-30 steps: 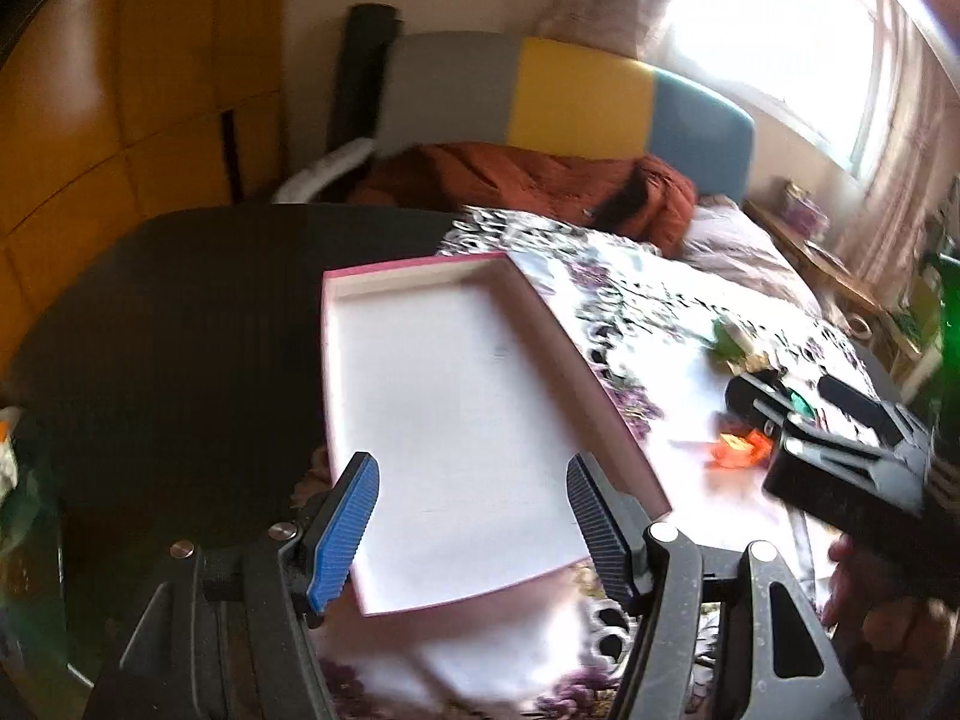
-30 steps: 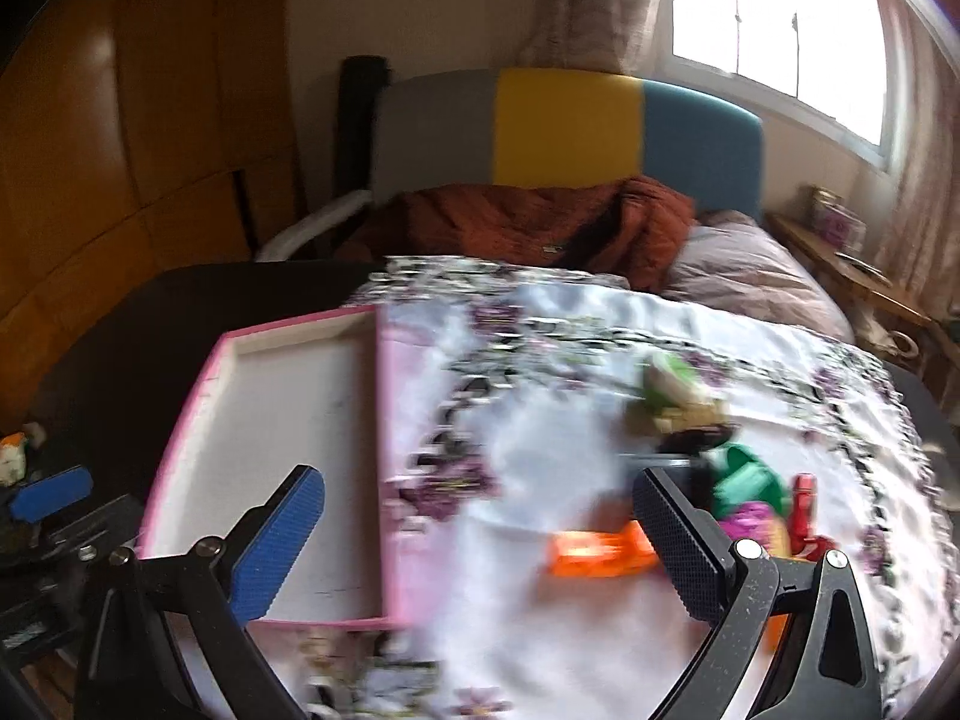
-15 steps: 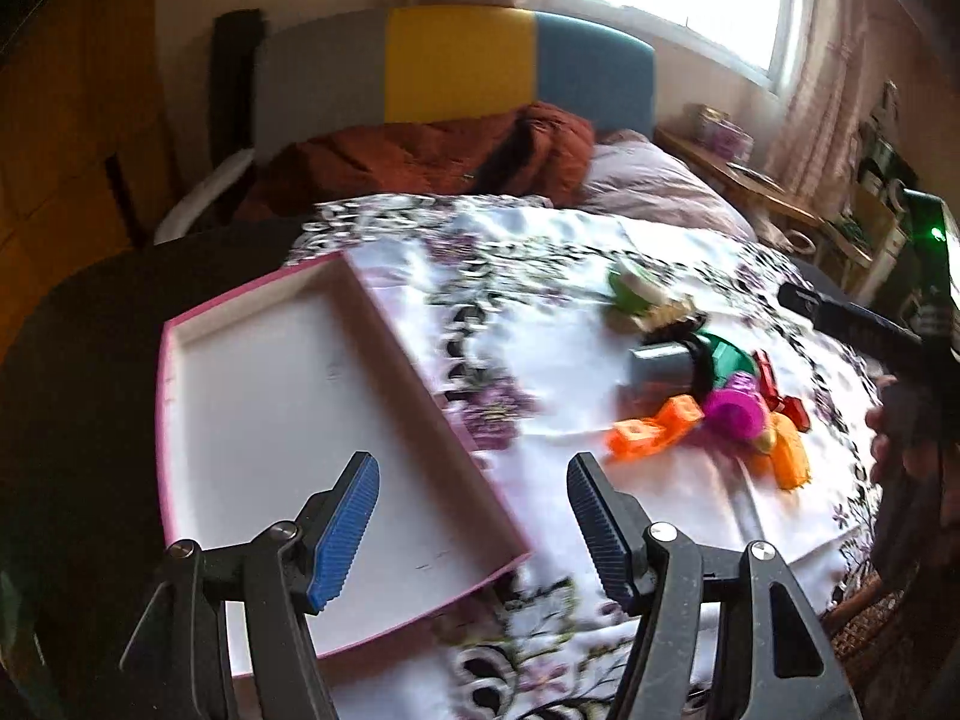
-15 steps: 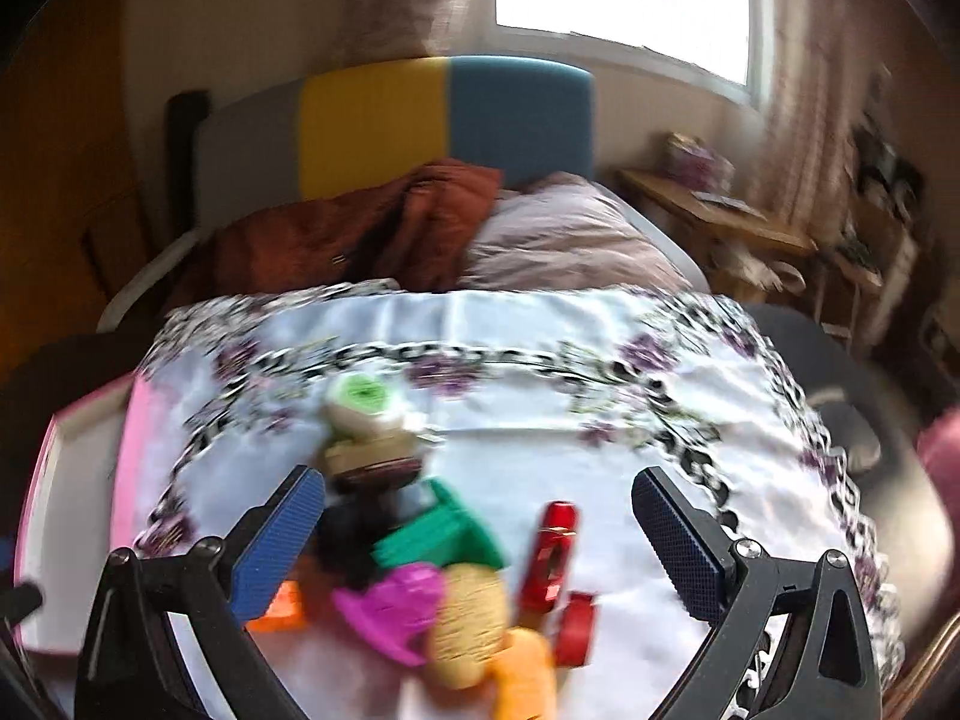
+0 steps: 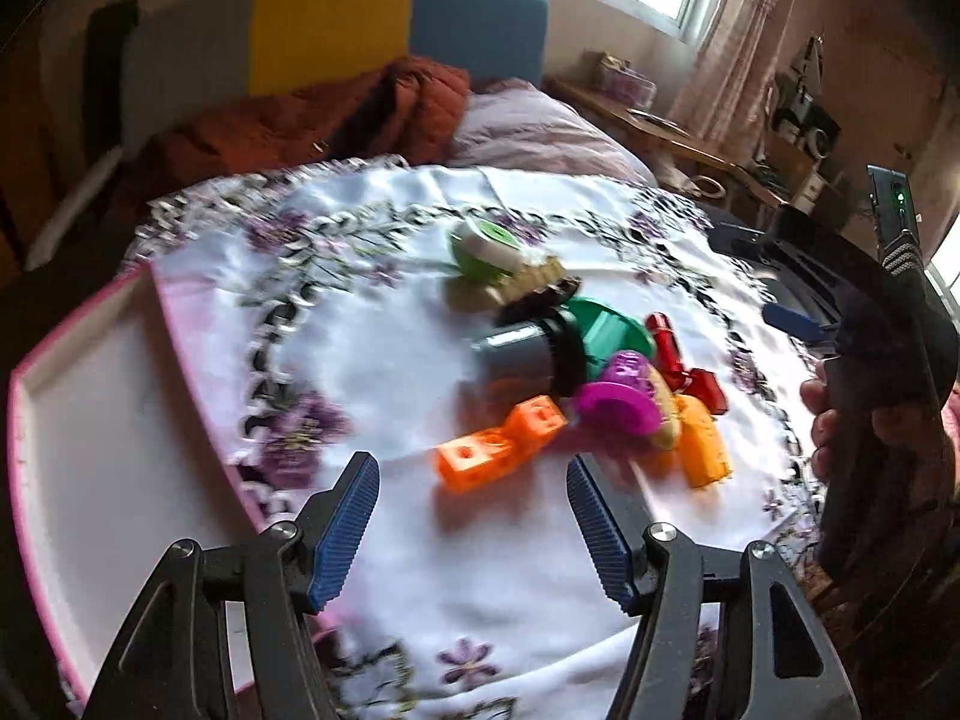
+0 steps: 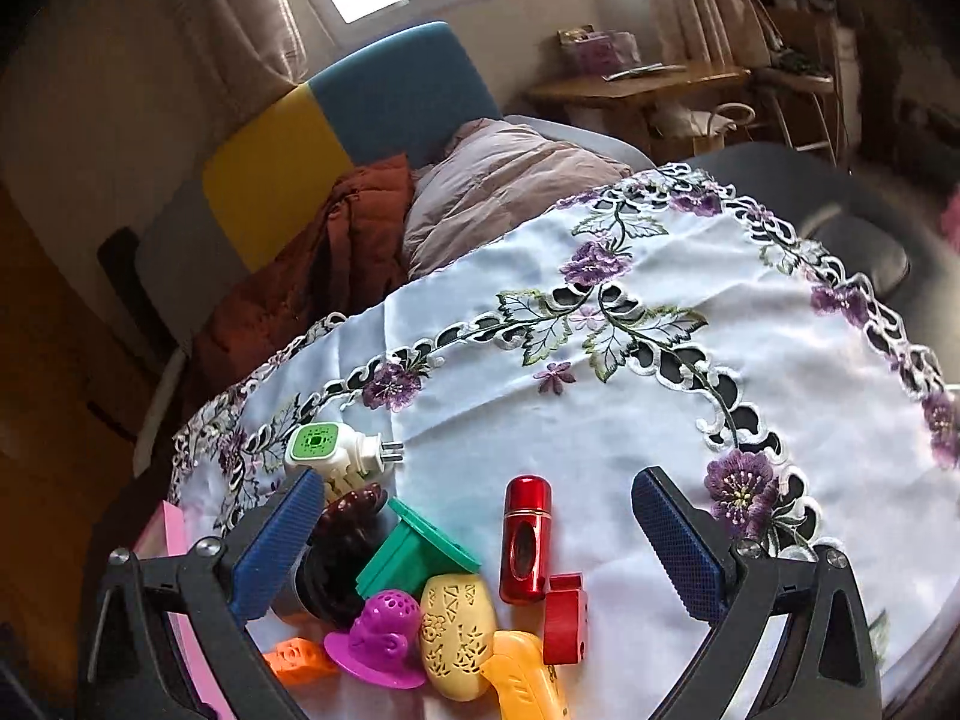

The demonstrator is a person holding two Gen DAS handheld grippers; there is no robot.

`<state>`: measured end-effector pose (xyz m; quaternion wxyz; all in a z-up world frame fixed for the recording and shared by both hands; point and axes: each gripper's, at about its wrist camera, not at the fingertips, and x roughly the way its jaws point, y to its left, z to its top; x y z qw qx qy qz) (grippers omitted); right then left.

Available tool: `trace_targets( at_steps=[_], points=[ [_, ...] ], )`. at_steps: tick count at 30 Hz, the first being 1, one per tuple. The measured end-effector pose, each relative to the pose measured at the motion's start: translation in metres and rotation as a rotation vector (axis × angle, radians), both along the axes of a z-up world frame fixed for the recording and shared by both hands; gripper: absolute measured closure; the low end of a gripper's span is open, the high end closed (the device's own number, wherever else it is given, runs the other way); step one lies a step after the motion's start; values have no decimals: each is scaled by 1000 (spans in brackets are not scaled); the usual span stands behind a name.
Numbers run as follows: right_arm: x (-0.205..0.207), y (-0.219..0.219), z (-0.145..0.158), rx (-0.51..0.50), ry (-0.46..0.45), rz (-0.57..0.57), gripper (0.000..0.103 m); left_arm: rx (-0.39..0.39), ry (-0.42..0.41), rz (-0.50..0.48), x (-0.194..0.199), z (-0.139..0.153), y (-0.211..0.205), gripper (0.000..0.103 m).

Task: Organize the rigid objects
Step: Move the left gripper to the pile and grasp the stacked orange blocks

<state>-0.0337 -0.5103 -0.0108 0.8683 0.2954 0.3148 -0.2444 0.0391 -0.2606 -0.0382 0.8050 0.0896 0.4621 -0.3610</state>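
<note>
A pile of small rigid objects lies on the white embroidered tablecloth (image 5: 390, 372): an orange block (image 5: 498, 450), a purple piece (image 5: 618, 399), a green piece (image 5: 612, 330), a grey-and-black cylinder (image 5: 528, 351), a red tube (image 6: 527, 540), a yellow oval (image 6: 459, 630) and a green-and-white plug (image 6: 327, 447). A pink-rimmed white tray (image 5: 108, 450) sits at the left. My left gripper (image 5: 471, 531) is open and empty just before the orange block. My right gripper (image 6: 480, 546) is open and empty over the pile; it also shows in the left wrist view (image 5: 792, 315).
A chair with grey, yellow and blue back (image 5: 336, 24) holds a rust jacket (image 5: 336, 114) and a mauve cushion (image 6: 510, 180) behind the table. A wooden side table (image 6: 636, 84) stands under the window. The dark table edge (image 6: 840, 192) shows at right.
Both grippers swung right, from over the tray to the pile of objects. The tray has slid to the left edge of both views. Both jaws stayed open.
</note>
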Motion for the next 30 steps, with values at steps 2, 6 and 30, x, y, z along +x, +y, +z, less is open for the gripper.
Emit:
trace_targets(
  at_steps=[2, 6, 30],
  points=[
    [0, -1, -1, 13, 0, 1, 0, 9, 24, -11, 2, -5, -6, 37],
    [2, 0, -2, 18, -1, 13, 0, 42, 60, -45, 4, -16, -17, 37],
    [5, -3, -7, 43, 6, 20, 0, 246, -47, -137, 20, -65, -73, 44]
  ],
)
